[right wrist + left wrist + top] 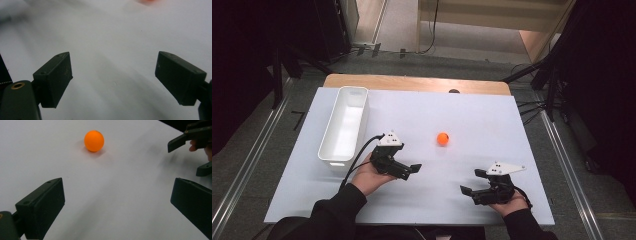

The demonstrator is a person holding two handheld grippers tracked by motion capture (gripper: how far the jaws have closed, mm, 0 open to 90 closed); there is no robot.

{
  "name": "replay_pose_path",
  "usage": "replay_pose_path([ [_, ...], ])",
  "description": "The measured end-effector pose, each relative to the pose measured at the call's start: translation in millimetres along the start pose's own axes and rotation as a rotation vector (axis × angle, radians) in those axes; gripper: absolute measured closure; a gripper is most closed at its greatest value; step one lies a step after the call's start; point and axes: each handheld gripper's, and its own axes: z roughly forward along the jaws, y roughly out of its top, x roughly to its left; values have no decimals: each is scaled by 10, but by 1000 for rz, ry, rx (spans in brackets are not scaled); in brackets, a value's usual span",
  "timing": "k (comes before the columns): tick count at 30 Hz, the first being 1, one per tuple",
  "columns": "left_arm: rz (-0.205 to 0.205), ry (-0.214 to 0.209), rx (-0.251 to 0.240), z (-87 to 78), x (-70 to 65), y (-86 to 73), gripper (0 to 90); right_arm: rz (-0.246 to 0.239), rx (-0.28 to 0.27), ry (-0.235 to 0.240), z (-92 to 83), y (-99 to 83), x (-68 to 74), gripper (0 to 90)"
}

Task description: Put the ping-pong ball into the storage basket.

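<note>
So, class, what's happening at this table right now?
A person sits at a white table with a gripper in each hand. The left gripper and the right gripper both have open jaws and hold nothing. An orange ball lies loose on the table between and beyond them, nearer the left one. A white bin stands empty at the left.

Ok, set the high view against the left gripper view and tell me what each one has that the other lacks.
High view alone: the white bin standing at the left of the white table, the person's left hand under the left gripper, and the floor around the table. Left gripper view alone: the left gripper's own jaws up close, standing wide apart with nothing between them. Both share the orange ball lying loose on the table, apart from either gripper, and the open right gripper.
</note>
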Motion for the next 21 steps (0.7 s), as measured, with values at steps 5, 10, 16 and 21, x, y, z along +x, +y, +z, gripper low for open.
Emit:
replay_pose_path([
  [5, -6, 12, 33, 36, -2, 34, 0, -4, -1, -1, 2, 0, -7, 127],
  [10, 8, 8, 24, 68, -27, 98, 1, -1, 1, 4, 2, 1, 0, 127],
  [16, 15, 5, 14, 102, -8, 150, 19, -2, -4, -1, 4, 1, -7, 127],
  [21, 21, -3, 19, 137, -5, 180, 19, -1, -2, 0, 4, 0, -7, 127],
])
